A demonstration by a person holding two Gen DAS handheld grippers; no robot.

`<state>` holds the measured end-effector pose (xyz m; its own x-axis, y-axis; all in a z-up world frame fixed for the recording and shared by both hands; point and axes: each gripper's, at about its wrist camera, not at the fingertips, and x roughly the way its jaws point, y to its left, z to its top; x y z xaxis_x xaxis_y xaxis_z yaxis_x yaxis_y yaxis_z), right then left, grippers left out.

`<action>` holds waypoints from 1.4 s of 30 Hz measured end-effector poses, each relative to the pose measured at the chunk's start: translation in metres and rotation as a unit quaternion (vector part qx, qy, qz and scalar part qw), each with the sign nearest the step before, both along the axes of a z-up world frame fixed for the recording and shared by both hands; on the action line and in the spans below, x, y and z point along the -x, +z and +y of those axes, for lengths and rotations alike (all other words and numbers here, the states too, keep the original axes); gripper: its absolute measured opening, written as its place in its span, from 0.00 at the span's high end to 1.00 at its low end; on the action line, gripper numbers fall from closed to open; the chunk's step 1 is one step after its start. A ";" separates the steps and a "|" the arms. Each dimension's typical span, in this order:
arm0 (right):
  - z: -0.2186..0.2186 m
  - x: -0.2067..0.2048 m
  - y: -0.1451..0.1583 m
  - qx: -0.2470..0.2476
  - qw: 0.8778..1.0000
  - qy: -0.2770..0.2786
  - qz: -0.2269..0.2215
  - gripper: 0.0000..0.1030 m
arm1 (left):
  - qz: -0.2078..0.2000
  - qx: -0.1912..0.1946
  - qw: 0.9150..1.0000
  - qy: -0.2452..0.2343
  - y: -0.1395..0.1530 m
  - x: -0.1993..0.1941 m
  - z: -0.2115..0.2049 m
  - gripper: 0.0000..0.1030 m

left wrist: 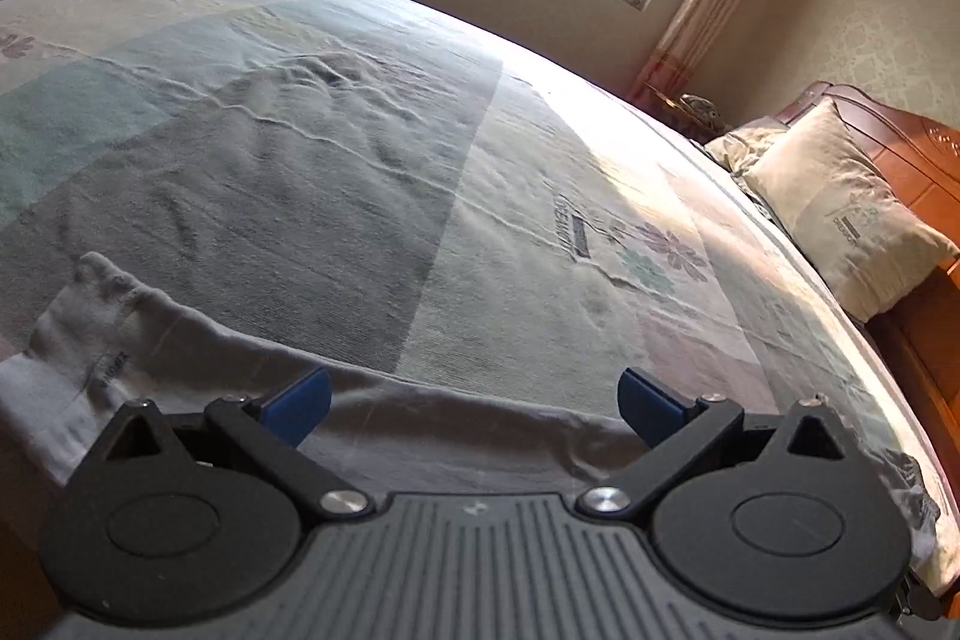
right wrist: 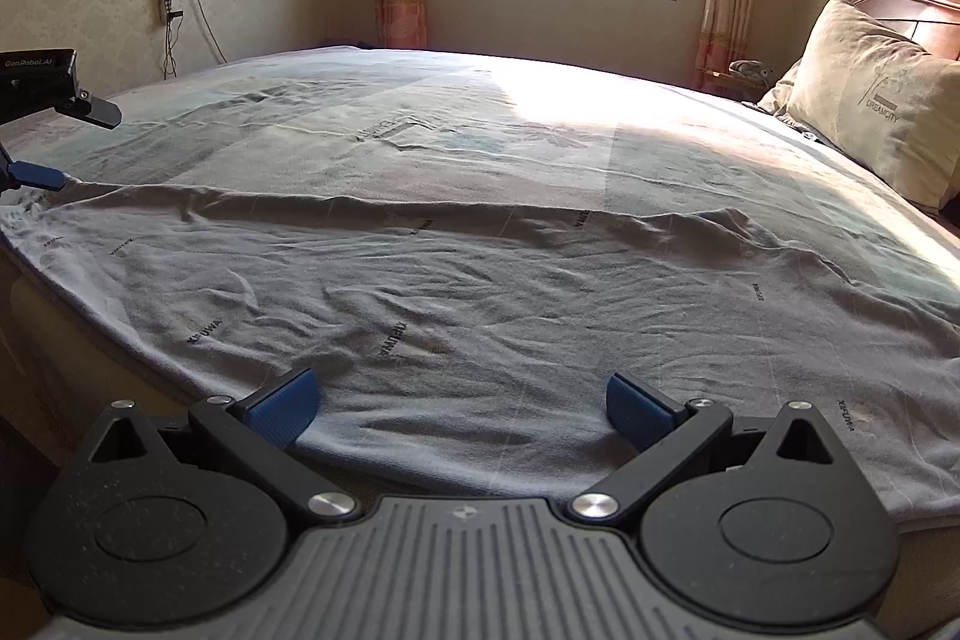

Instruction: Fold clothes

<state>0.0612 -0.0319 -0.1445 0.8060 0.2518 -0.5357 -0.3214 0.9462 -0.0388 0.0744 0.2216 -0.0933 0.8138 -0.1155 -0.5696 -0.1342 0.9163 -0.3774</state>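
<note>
Though only the right wrist view spans the grey garment, both hand-held grippers seemingly released.

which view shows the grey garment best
The right wrist view: the grey garment lies spread across the bed's near side, nearly whole. The left wrist view catches only one edge strip of it.

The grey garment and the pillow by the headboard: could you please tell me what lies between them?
Only bare patterned bedsheet, sunlit; nothing rests between the grey garment and the pillow in the right wrist view.

Bed beyond the garment lies open; pillows seemingly crowd the headboard side
</note>
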 end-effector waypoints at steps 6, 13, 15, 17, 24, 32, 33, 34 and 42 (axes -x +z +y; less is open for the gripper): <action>0.000 0.001 0.000 0.000 1.000 0.002 -0.002 0.00 | 0.020 -0.018 0.997 -0.074 -0.023 -0.035 -0.059 0.02; -0.001 0.003 -0.002 -0.004 1.000 0.006 -0.009 0.00 | 0.032 -0.007 0.999 0.028 -0.022 -0.033 -0.027 0.02; -0.002 0.004 -0.003 -0.006 1.000 0.006 -0.014 0.00 | 0.026 0.004 1.000 0.007 -0.016 -0.028 -0.033 0.02; -0.001 0.004 -0.003 -0.006 1.000 0.005 -0.015 0.00 | 0.017 0.013 0.999 -0.031 -0.012 -0.025 -0.044 0.02; -0.001 -0.004 0.006 0.007 1.000 0.018 0.019 0.00 | 0.034 -0.016 0.999 -0.025 -0.023 -0.026 -0.070 0.02; -0.004 -0.057 0.056 -0.011 0.997 0.043 0.057 0.00 | 0.065 -0.065 0.996 0.006 -0.024 0.007 -0.054 0.01; -0.001 -0.067 0.060 -0.010 0.998 0.037 0.050 0.00 | 0.060 -0.070 0.996 0.004 -0.026 0.010 -0.054 0.01; 0.003 -0.076 0.062 -0.007 0.998 0.030 0.046 0.00 | 0.054 -0.076 0.996 0.000 -0.027 0.014 -0.054 0.01; 0.032 -0.153 0.024 0.029 0.992 -0.052 0.114 0.00 | 0.042 -0.080 0.996 -0.015 -0.027 0.021 -0.052 0.01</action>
<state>0.2145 -0.0002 -0.1202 0.6818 0.1374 -0.7185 -0.2297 0.9727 -0.0319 0.0535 0.1695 -0.1206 0.7596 -0.0417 -0.6491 -0.1313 0.9676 -0.2158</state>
